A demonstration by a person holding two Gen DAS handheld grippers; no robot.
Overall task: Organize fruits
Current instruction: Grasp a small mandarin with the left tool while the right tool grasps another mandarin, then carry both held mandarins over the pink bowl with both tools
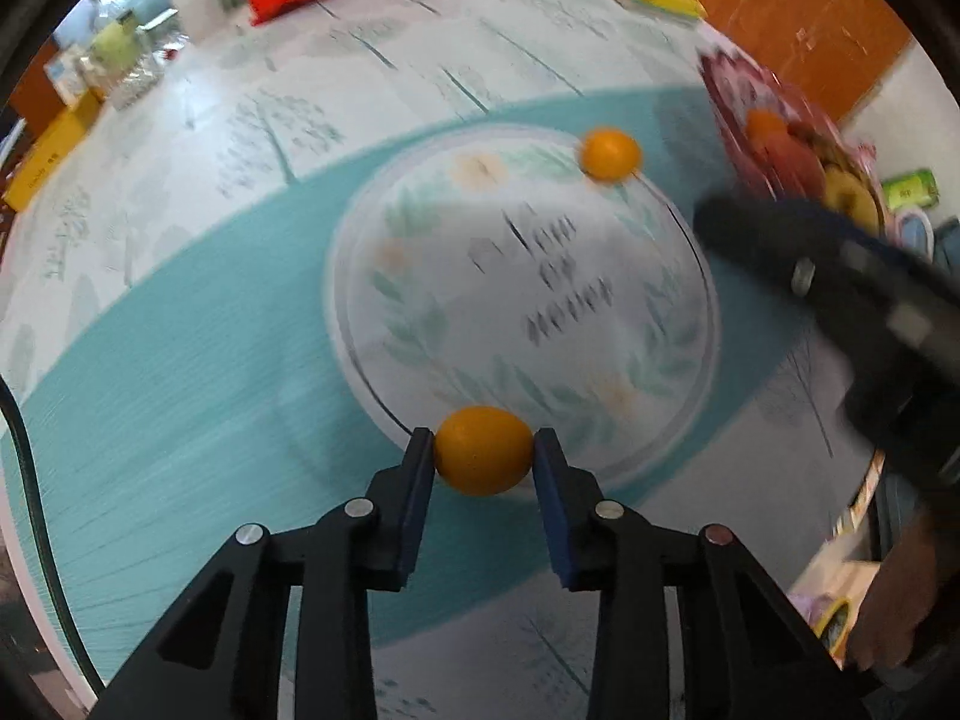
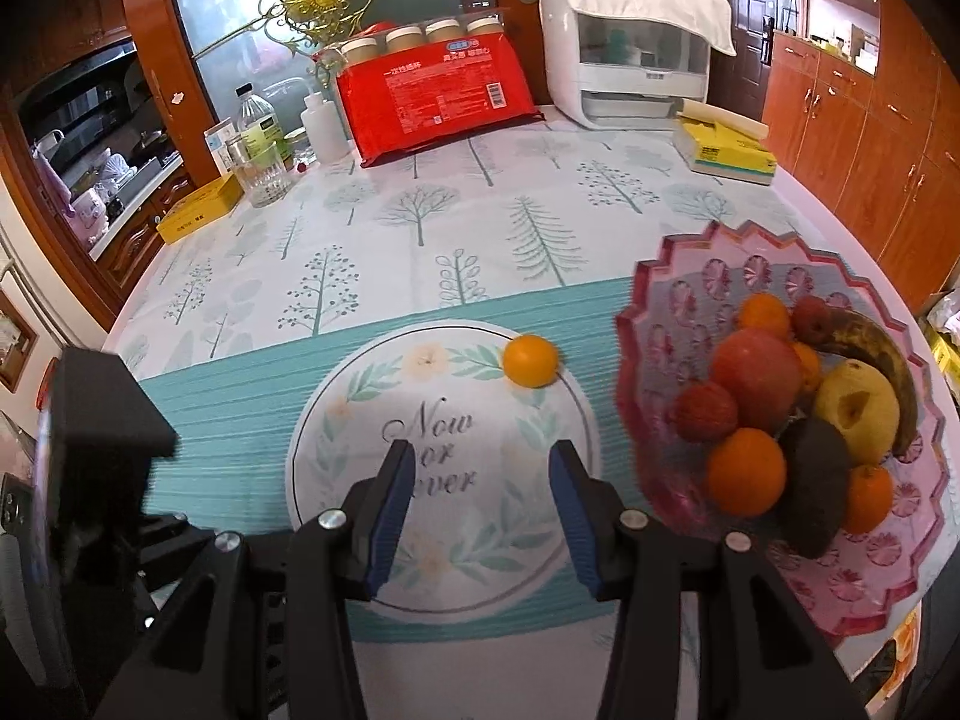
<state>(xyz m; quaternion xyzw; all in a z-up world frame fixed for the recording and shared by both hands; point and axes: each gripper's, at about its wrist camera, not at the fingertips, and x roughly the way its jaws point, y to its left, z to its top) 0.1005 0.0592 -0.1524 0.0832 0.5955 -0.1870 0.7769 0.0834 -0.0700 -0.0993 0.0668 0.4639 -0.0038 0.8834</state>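
My left gripper (image 1: 483,450) is shut on a small orange fruit (image 1: 483,450) and holds it above the near edge of the round printed patch on the tablecloth. A second small orange fruit (image 1: 609,154) lies on the cloth at the patch's far edge; it also shows in the right wrist view (image 2: 530,360). The pink fruit bowl (image 2: 666,276) at the right holds oranges, a red apple, a pear, a banana, lychees and an avocado. My right gripper (image 2: 482,480) is open and empty above the patch, left of the bowl.
At the table's far side stand a red package (image 2: 435,99), a white appliance (image 2: 630,54), a yellow pack (image 2: 726,153), bottles and a glass (image 2: 264,174) and a yellow box (image 2: 201,207). Wooden cabinets (image 2: 870,138) line the right wall.
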